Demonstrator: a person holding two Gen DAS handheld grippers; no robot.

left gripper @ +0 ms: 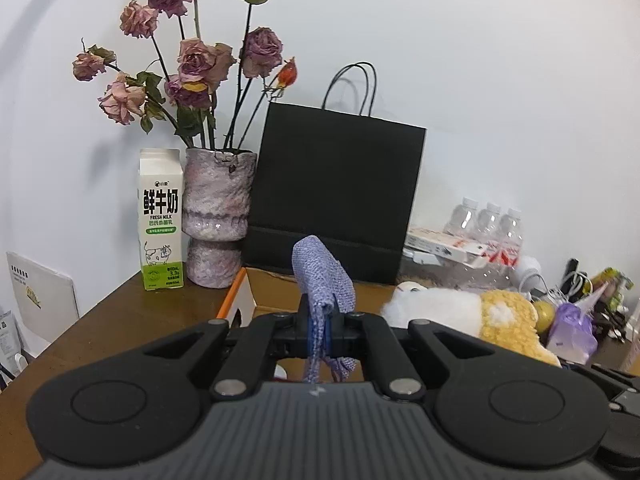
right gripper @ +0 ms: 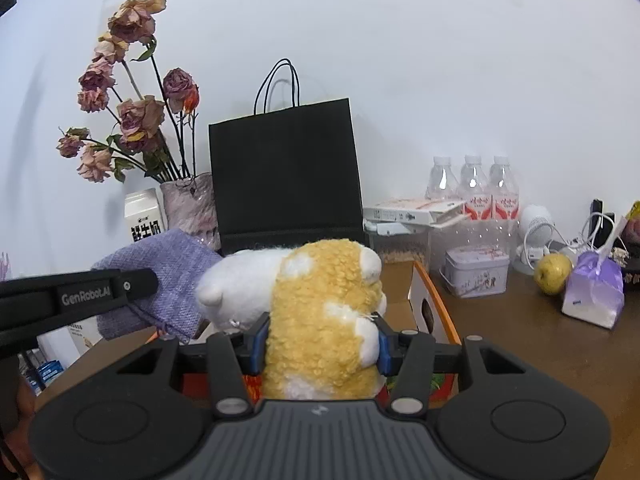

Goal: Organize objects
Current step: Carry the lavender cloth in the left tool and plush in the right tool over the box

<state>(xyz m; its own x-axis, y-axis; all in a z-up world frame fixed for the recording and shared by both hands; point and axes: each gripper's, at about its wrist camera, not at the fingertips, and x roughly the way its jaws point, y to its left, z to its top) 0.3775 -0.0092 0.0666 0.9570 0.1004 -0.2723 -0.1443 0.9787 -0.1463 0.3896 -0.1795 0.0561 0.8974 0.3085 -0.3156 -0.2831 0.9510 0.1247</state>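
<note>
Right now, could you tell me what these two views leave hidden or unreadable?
- Cardboard box: inside hidden by the plush toy in the right wrist view, by the gripper body in the left.
- Black paper bag: contents unseen, both views.
- Purple pouch: lower end hidden behind the left gripper.
- Water bottles: label print too small.

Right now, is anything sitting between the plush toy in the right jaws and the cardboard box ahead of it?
Nothing visible: the yellow-and-white plush toy hangs above the orange-edged cardboard box; the left gripper's purple cloth pouch is off beside it.

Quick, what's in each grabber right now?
Left gripper: jaws shut on the purple cloth pouch.
Right gripper: jaws shut on the yellow and white plush toy.
</note>
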